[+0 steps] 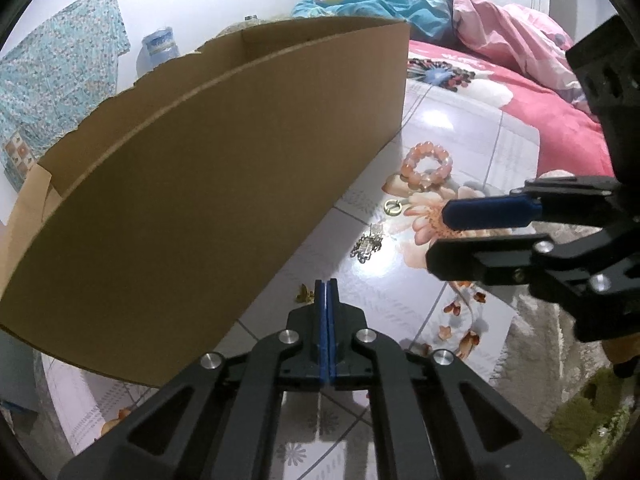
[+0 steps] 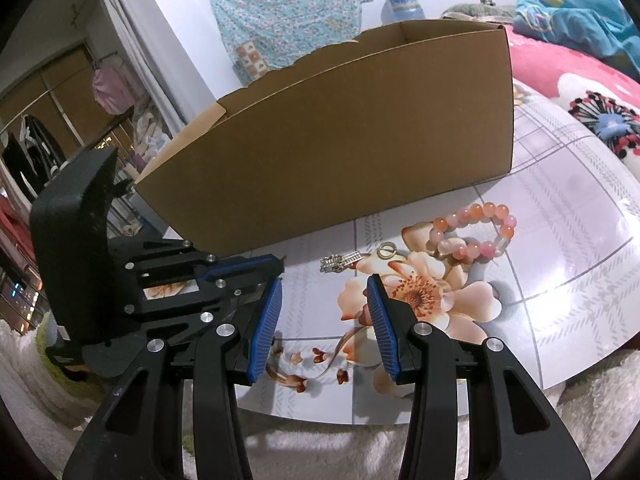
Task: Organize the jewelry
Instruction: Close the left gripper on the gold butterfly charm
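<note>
Jewelry sits in a loose row on the floral table [image 2: 560, 264], just in front of the box [image 2: 340, 152]: bead bracelet [image 2: 472, 232] farthest right, small gold ring [image 2: 386, 250] beside it, silver chain piece [image 2: 340, 263] next along. There is also a small gold bit [image 1: 305, 294] near the box wall, close to our left tips (too small to tell what it is). We read the box as the drop target: open top, parked right behind the pieces, so each transfer is short. Nothing visible inside it from these angles.

Left gripper [image 1: 326, 292] is fully closed, blue pads pressed together, nothing between them that we can see. It hangs low over the table next to the box wall, apart from the chain piece. Looks parked, out of the way.

Right gripper [image 2: 325, 284] is spread wide, empty, pads touching nothing. It points at the table with the chain piece and ring just beyond its tips and the bracelet off to the right. We judge it is lined up for a first pick, probably chain piece or ring.

Risk as we see it: ring and chain piece lie flat on a glossy surface, so pads may skate over them. The bracelet looks like the easier grab.
</note>
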Tool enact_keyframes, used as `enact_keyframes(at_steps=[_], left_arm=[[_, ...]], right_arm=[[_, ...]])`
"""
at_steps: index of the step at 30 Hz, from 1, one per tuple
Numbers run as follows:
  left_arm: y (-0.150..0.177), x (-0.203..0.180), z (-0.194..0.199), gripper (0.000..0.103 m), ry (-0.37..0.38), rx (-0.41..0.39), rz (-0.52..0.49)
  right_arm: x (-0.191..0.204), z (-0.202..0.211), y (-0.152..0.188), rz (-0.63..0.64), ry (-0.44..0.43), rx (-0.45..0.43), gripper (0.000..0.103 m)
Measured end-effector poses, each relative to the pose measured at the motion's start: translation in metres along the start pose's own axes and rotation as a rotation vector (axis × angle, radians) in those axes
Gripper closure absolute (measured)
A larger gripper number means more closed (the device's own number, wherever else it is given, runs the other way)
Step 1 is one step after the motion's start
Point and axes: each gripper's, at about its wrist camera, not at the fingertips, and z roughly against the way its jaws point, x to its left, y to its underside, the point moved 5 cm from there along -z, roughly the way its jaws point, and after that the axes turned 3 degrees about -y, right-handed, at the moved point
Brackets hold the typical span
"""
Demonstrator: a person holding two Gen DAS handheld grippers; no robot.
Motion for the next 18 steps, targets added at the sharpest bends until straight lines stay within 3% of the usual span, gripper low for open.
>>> enact_keyframes(at_steps=[7,11,18], left_arm=[[-0.004,0.004,-0.003,0.09,-0.022,0.004,0.018],[-0.003,0.006,-0.011,0.089,-0.035,0.031,0.026],[-0.001,0.007,-0.011,0.091,-0.029,0.011,0.018]], right_arm=[[0.002,-0.002,0.0,0.005,0.002,0.005,0.061],[0.001,-0.003,-0.001,0.0,0.003,0.003,0.061],[-0.001,-0.001,0.0,-0.006,0.003,-0.001,0.061]])
